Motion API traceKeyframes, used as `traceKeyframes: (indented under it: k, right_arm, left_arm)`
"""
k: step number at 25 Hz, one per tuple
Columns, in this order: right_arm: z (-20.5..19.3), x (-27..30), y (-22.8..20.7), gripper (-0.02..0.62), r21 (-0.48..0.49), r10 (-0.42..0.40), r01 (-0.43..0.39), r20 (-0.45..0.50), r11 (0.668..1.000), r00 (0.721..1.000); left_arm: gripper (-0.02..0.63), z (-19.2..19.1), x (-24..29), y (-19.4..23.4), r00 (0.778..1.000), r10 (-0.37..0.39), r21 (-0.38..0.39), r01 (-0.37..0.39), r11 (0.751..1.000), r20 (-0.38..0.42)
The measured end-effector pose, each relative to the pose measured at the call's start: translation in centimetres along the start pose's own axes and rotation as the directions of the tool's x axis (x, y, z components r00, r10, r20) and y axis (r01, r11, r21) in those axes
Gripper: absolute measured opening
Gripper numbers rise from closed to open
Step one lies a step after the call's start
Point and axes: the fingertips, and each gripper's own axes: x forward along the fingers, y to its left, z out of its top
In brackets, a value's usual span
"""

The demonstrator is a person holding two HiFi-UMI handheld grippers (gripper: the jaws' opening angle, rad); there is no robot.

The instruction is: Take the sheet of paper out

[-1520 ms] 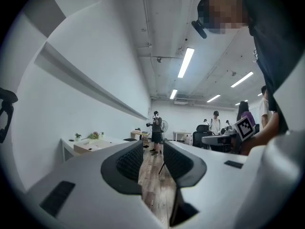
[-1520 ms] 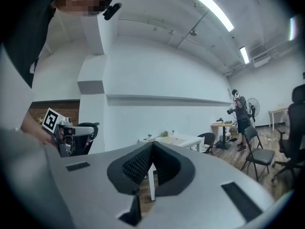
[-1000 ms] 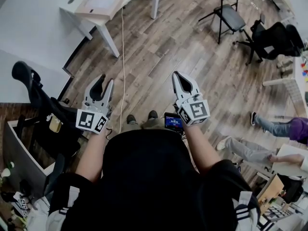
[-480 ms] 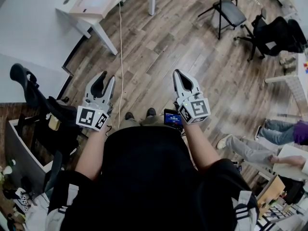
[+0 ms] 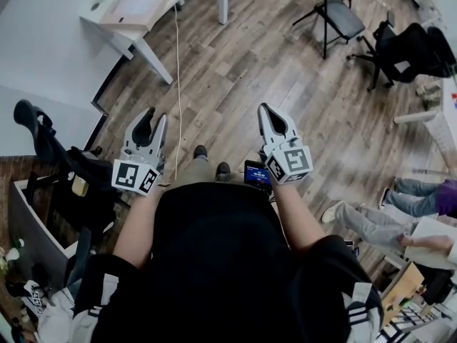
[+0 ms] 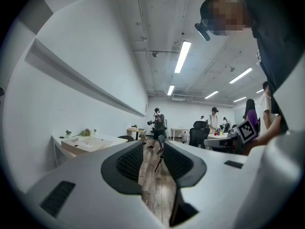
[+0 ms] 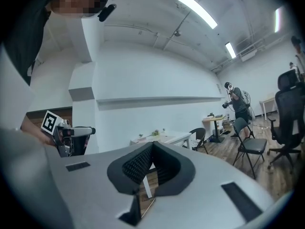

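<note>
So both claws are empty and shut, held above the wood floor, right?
Not quite. The left claw is open: the left gripper view shows floor between its jaws. The right claw is shut, and both are empty, held above the wood floor.

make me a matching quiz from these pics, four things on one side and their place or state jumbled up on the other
Things:
1. left hand-held gripper
2. right hand-held gripper
3. folding chair
4. white table

Place or state:
a. upper left corner of the head view
b. jaws together at the tips, nothing held
c. black, near the top of the head view, right of centre
d. jaws apart, nothing between them

Pairs: 1-d, 2-b, 3-c, 4-a
</note>
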Motion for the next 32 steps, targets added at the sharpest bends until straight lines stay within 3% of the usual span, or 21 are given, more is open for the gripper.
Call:
traceKeyframes:
  k: [7, 14, 21, 32]
  right_arm:
    - [-0.5, 1.2, -2.6, 0.011, 0.002, -0.034, 0.034, -0.016, 0.999, 0.999]
    - [-0.6, 5.9, -5.6, 0.011, -0.009, -0.042, 0.042, -0.038, 0.999, 0.998]
    - [1.3, 15.2, -8.4, 0.011, -0.039, -0.010, 0.008, -0.045, 0.999, 0.999]
    - [4.6, 28.5, -12.1, 0.011, -0.094, -0.007, 0.000, -0.079, 0.996, 0.997]
  left_arm:
    - [0.115, -0.9, 2.9, 0.7, 1.000, -0.014, -0.012, 0.014, 1.000, 0.005]
    - [0.115, -1.8, 8.0, 4.4, 1.000, -0.008, -0.034, 0.008, 0.999, 0.013]
    - [0.115, -2.3, 15.1, 10.4, 1.000, 0.001, -0.065, 0.000, 0.998, 0.006]
    - [0.115, -2.9, 26.9, 19.2, 0.998, -0.055, -0.112, 0.057, 0.992, 0.022]
